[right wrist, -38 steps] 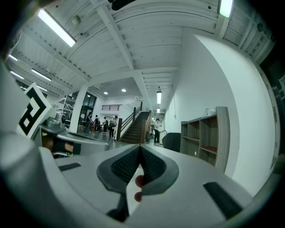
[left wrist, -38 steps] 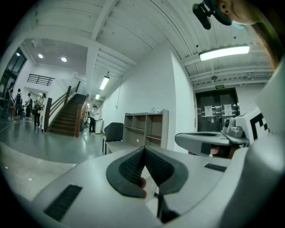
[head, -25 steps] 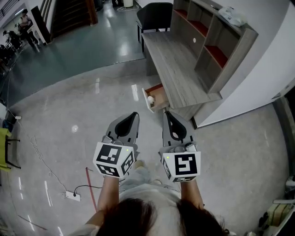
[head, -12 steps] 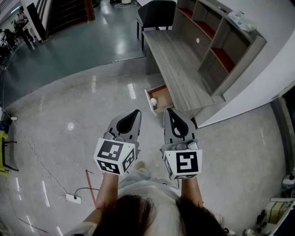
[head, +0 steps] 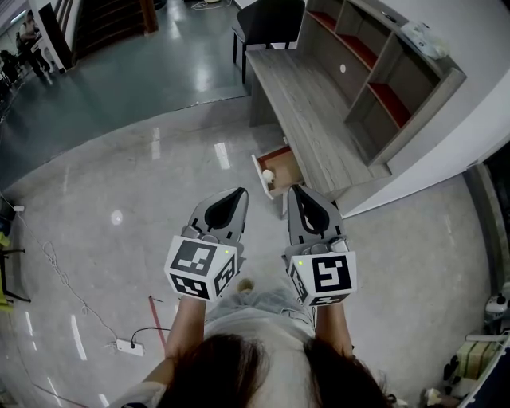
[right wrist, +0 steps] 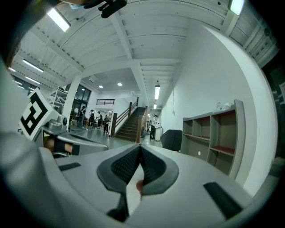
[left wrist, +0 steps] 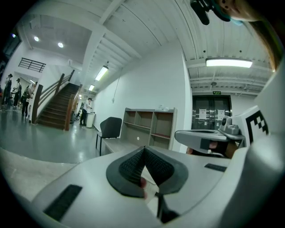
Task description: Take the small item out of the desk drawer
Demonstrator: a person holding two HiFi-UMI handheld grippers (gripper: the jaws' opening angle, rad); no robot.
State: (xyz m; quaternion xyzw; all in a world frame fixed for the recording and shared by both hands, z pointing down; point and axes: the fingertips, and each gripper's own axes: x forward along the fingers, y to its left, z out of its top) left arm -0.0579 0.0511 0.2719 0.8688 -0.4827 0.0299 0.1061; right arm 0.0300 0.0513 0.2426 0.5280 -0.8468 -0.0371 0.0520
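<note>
The grey wooden desk (head: 307,96) stands ahead to the right, its small drawer (head: 280,170) pulled open toward the floor. A small pale round item (head: 268,174) lies in the drawer's front part. I hold both grippers side by side in front of me, short of the drawer. My left gripper (head: 237,194) is shut with nothing between its jaws; in its own view the black pads (left wrist: 133,165) meet at their tips. My right gripper (head: 295,191) is also shut and empty, its tip just below the drawer in the head view, with its pads (right wrist: 150,165) touching.
A shelf unit (head: 382,80) sits on the desk's far side, with a white thing (head: 430,40) on top. A black chair (head: 267,24) stands at the desk's far end. A power strip (head: 127,344) with cable and a red stick (head: 157,319) lie on the glossy floor at left.
Both grippers stay shut and side by side. They have drifted slightly right and down in the head view, and the right one now sits a little lower than the left.
</note>
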